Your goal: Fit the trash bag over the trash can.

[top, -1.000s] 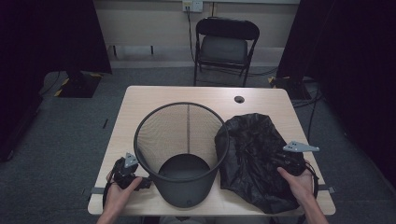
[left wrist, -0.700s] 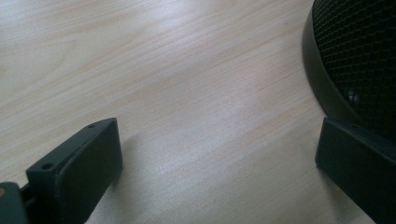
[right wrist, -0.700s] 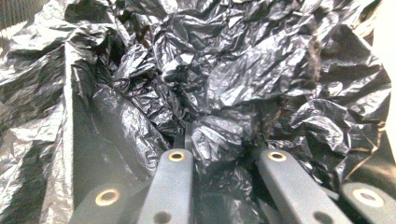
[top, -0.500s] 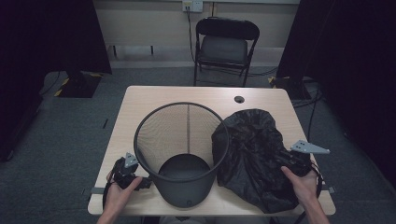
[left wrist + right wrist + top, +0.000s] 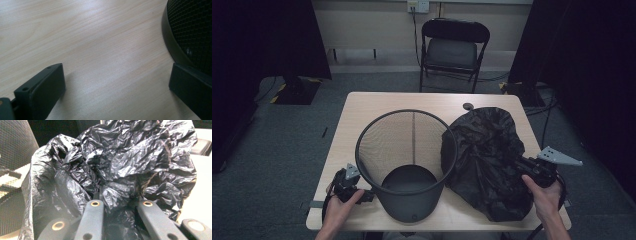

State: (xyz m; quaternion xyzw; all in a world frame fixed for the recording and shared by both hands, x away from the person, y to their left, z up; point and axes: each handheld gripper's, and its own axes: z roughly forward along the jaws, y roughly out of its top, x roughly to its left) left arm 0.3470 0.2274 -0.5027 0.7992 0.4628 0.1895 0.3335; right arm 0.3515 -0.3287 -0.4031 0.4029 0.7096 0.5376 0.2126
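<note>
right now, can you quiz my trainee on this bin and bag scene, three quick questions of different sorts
1. True or false: the right tongs are shut on the black bin bag.
2. Multiple choice: what stands between the jaws of the left tongs? A) a fold of bag B) bare table top C) the bin's rim
3. Short answer: on which side of the mesh waste bin does the bag lie in the high view?

Key
1. True: crumpled plastic is pinched between the two jaws.
2. B: the jaws stand wide apart over the wood, one of them next to the bin's base.
3. The right side, resting against the bin's wall.
</note>
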